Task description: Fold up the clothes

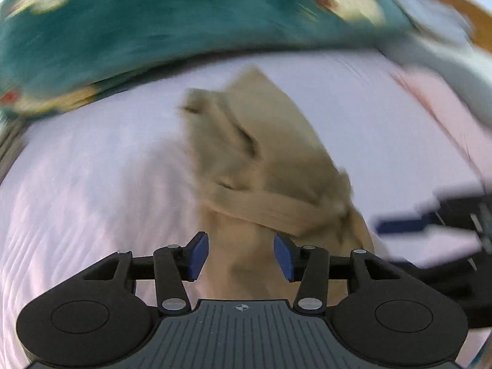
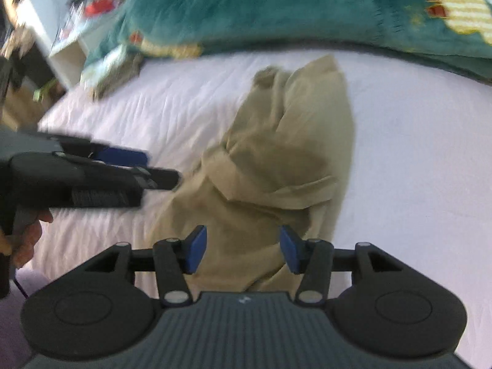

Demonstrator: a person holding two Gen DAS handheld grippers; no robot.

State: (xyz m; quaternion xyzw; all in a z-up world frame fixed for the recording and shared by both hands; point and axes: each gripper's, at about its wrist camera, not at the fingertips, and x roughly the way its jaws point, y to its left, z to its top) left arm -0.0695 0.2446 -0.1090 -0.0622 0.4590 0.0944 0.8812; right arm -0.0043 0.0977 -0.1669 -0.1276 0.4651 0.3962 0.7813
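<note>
I hold the left gripper [image 1: 240, 256] and right gripper [image 2: 243, 253] above the bed [image 2: 399, 153], jaws apart and empty, so the garment [image 2: 276, 160] lies loose at twelve o'clock, half-folded; the quilt [image 2: 276, 9] is bunched beyond it.

Tan garment [image 2: 276, 160]: matt soft cloth; bedsheet [image 2: 415, 153]: finely ribbed white fabric; teal blanket [image 2: 276, 9]: plush fleece.
</note>
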